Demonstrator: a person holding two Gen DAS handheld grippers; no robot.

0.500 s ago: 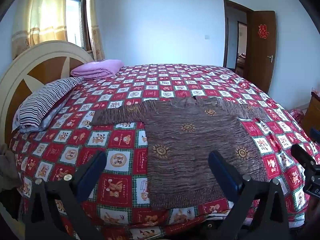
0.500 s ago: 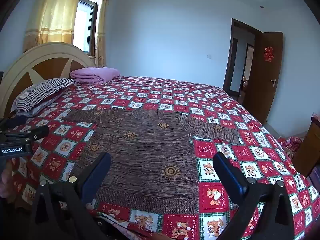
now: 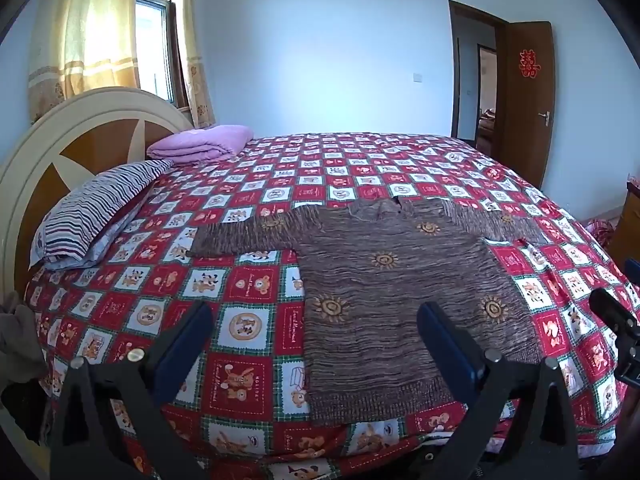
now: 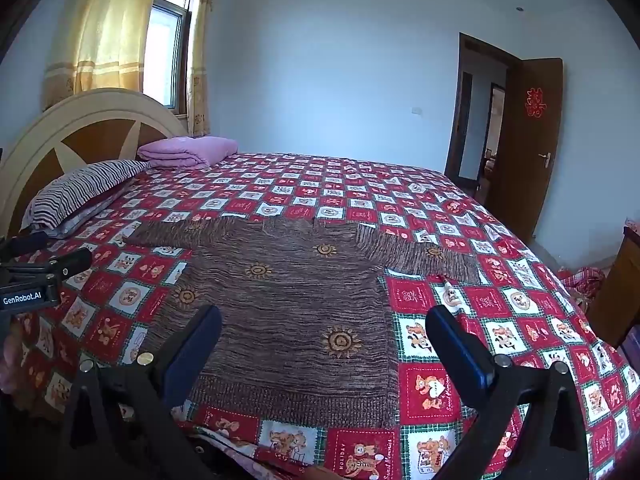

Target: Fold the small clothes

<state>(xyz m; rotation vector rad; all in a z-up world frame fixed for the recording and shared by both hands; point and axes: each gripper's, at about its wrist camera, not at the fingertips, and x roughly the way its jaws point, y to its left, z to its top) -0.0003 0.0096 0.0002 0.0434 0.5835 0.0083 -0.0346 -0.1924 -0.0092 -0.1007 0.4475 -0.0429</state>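
Observation:
A small brown knitted sweater [image 3: 384, 292] with orange sun motifs lies flat on the bed, sleeves spread to both sides, hem toward me. My left gripper [image 3: 316, 340] hovers open above the hem's left corner, nothing between its blue pads. In the right wrist view the same sweater [image 4: 280, 300] fills the middle, and my right gripper [image 4: 324, 344] hangs open over the hem's right part, holding nothing. Each gripper shows at the edge of the other's view: the right gripper [image 3: 616, 320] at right, the left gripper [image 4: 36, 276] at left.
The bed carries a red checked cartoon cover [image 3: 248, 288]. A striped pillow [image 3: 92, 208] and a folded pink blanket [image 3: 200, 144] lie by the round headboard [image 3: 80, 136]. An open brown door [image 3: 528, 96] stands at the back right. Dark cloth [image 3: 20, 344] hangs at the left edge.
Both views have shifted only slightly; the sweater lies as before and both grippers stay open.

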